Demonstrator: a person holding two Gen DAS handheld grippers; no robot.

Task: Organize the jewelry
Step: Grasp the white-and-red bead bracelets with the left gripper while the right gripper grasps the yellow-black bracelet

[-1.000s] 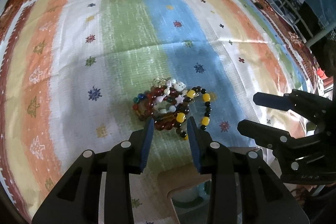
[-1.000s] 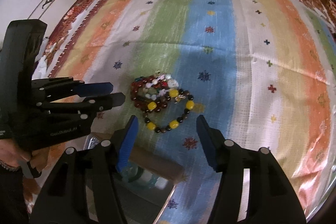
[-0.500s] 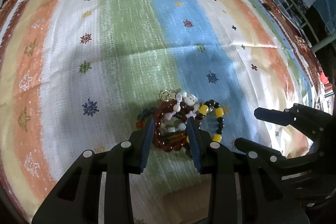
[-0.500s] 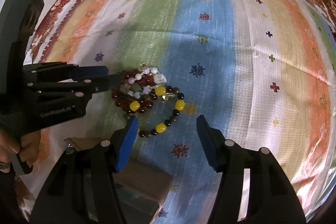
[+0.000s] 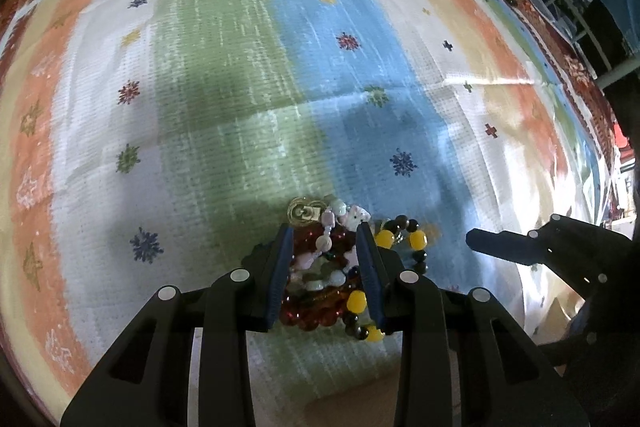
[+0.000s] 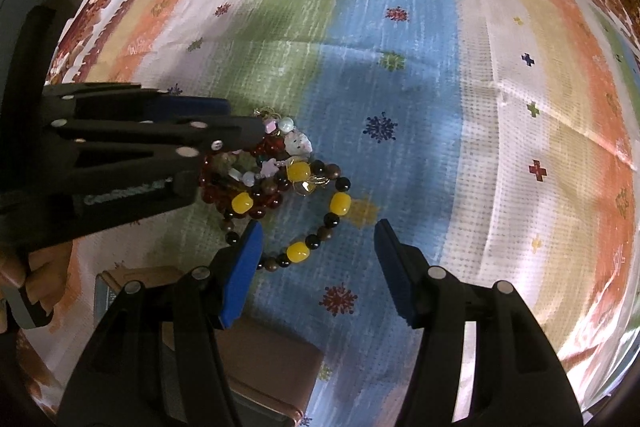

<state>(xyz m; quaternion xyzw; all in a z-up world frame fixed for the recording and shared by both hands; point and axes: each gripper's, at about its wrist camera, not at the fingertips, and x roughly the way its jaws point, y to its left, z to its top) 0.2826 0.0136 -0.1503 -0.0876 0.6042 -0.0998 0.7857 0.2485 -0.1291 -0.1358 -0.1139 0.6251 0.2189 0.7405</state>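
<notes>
Our left claw (image 5: 324,267) points steeply down over the heap of bead bracelets (image 5: 332,267) on the striped cloth (image 5: 224,87), its blue pads flanking the dark red strands; whether they press yet we cannot tell. To do this well, we should sink until both pads pass the top strand, then close on one loop only, or the tangle will rise together. Right of it, our right claw (image 6: 316,259) stands released, with the black-and-yellow bracelet (image 6: 304,219) curving just ahead of and between its pads. We count one heap, at least three strands: dark red, pale mixed beads, black-and-yellow. One brown box (image 6: 256,359) sits below the right claw.
</notes>
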